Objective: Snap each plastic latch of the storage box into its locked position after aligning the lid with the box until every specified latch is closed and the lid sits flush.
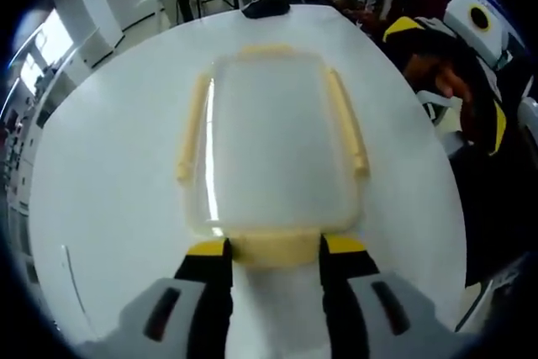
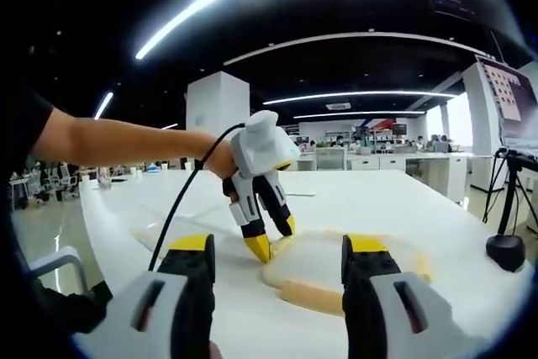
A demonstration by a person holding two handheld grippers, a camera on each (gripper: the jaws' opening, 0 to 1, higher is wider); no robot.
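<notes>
Pale yellow latches ring the clear lid [image 1: 273, 136] of the box [image 2: 336, 266], which sits flat on the white table [image 1: 101, 208]. In the left gripper view my left gripper [image 1: 275, 251] has its yellow-tipped jaws spread, one at each end of the near latch [image 1: 273, 245], tips touching or nearly touching it. The side latches [image 1: 192, 128] look splayed outward from the lid, so I judge them not yet locked. The far latch [image 1: 269, 50] is too small to read.

In the right gripper view my right gripper [image 2: 277, 250] hangs back from the box, jaws wide apart and holding nothing. The same view shows the left gripper's tips down at the box's far edge.

My worries from here: the box is light plastic on a smooth table, and nothing braces it. If I push the near latch with the left gripper alone, I expect the box to slide away or tip up at its far side instead of clicking. With the jaws spread around the latch ends, one tip could slip off and skid onto the lid. I also cannot tell whether the lid is seated all round; forcing a latch over a crooked lid could strain the hinge or leave it only partly snapped. Bringing the right gripper in to steady the opposite side looks prudent.
</notes>
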